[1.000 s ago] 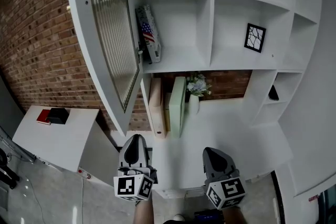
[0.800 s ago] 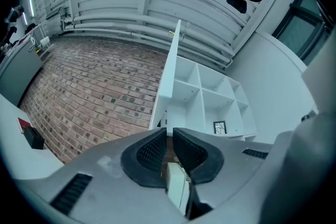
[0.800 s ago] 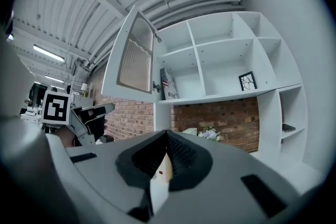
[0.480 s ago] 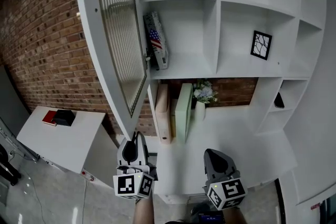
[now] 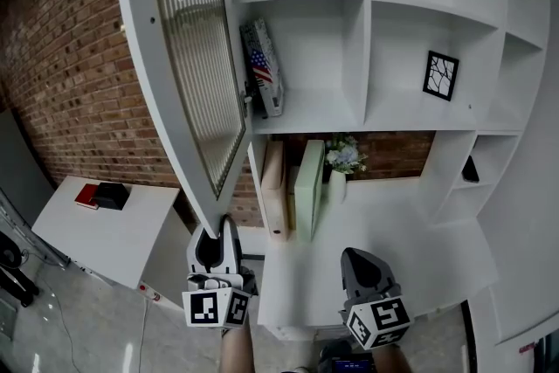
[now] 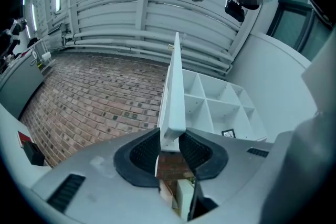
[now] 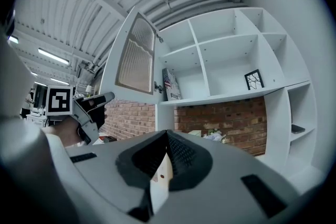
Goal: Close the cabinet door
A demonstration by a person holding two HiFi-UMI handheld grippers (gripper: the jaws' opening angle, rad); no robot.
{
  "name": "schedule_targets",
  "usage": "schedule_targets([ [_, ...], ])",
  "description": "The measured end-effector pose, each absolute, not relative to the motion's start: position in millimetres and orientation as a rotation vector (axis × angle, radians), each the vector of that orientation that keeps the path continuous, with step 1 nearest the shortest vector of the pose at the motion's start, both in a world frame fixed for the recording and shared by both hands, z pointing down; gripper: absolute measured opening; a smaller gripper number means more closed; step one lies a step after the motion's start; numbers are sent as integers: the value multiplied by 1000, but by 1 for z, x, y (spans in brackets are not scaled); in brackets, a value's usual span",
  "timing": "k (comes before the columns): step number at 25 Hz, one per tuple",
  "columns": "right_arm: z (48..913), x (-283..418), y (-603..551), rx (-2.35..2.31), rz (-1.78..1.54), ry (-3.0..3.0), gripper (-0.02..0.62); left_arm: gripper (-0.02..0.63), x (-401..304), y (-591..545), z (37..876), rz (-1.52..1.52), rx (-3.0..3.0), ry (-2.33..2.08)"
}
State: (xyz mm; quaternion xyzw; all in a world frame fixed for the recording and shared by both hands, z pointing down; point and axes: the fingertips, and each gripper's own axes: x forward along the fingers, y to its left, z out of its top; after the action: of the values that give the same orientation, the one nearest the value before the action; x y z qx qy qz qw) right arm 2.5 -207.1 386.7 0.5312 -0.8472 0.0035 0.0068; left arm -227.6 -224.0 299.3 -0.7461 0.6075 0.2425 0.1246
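Observation:
The white cabinet door [image 5: 188,65] with ribbed glass stands swung wide open, out to the left of the white shelving [image 5: 306,113]. My left gripper [image 5: 218,227] points up at the door's lower corner. In the left gripper view its jaws have just been opening, and the door's edge [image 6: 175,97] stands between the left gripper's [image 6: 170,147] pads with no clear press on it. My right gripper [image 5: 356,258] hangs level in front of the counter, shut with nothing in it [image 7: 167,136]. The right gripper view shows the open door [image 7: 134,55] and the left gripper [image 7: 102,98] below it.
A flag-print box [image 5: 265,70] and a framed picture [image 5: 440,75] sit in the shelves. On the counter [image 5: 376,214] stand upright folders [image 5: 306,188] and a flower vase [image 5: 341,162]. A low white table [image 5: 131,240] with red and black items stands left, before a brick wall [image 5: 79,92].
My left gripper has risen to the door's lower corner and its jaws have parted round the door's edge. The right gripper has stayed in place.

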Motion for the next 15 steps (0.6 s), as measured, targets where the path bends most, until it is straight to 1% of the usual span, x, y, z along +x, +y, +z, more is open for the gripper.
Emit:
schedule_targets([
  [3,389,2,-209,1650,13,-2653,6,89,-225,-230,302,661,-2175,1777],
  [8,389,6,-209,1664,15,-2647,6,87,-222,-231,299,695,-2167,1773],
  [15,391,6,-210,1665,28,-2644,6,69,-221,-233,302,702,-2175,1799],
])
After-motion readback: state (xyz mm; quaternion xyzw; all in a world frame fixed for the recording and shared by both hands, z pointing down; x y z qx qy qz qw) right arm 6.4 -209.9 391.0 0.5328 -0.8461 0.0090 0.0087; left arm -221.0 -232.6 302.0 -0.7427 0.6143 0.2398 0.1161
